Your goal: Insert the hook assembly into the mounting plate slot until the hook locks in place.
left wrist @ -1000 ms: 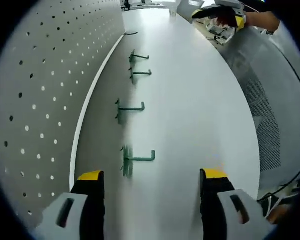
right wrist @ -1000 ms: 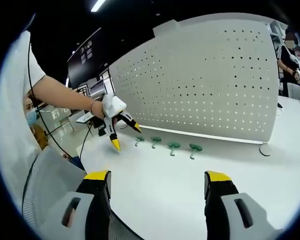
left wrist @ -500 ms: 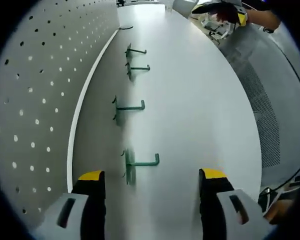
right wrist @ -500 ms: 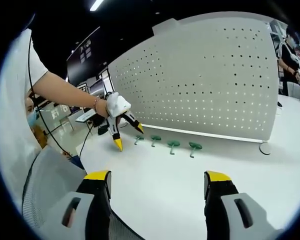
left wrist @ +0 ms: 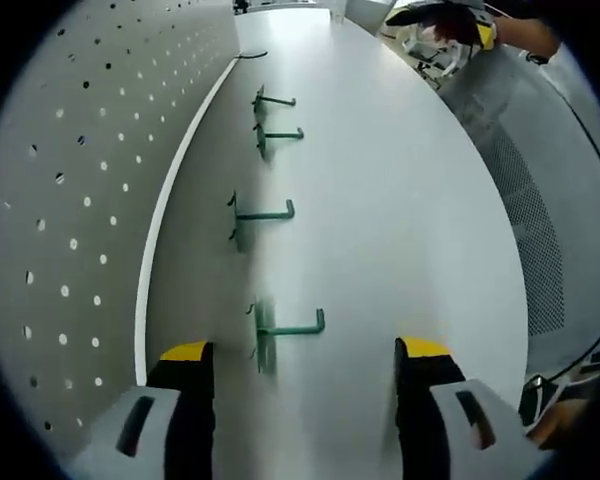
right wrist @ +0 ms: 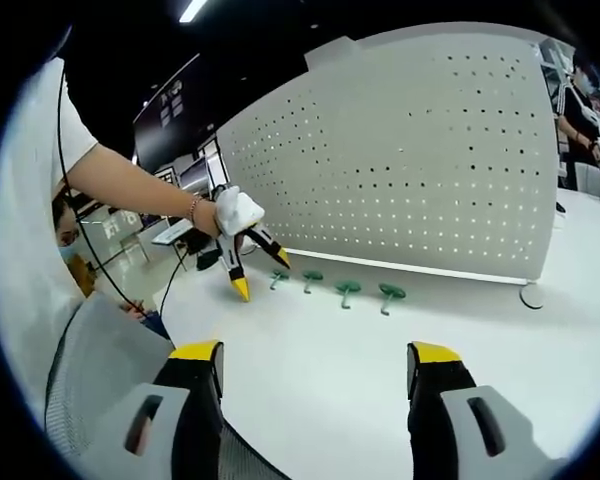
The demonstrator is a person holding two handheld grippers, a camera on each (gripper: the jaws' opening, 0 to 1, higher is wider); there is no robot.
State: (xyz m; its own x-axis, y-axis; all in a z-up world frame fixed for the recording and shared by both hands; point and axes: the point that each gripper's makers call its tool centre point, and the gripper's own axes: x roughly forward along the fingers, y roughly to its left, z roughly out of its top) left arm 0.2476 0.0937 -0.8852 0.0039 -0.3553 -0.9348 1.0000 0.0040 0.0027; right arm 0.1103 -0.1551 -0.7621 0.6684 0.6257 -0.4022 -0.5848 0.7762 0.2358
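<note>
Left gripper view, gripper [left wrist: 300, 370] open (empty), nearest green hook [left wrist: 280, 330] ahead.

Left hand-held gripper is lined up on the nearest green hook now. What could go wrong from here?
1. The nearest green hook lies flat on the white table, so the open left hand-held gripper may scrape the tabletop or push the hook away rather than grip it.
2. The perforated mounting plate stands close beside the hook; the jaw on that side could knock it.
3. Three more hooks lie in line beyond; an overshoot might scatter them.
</note>
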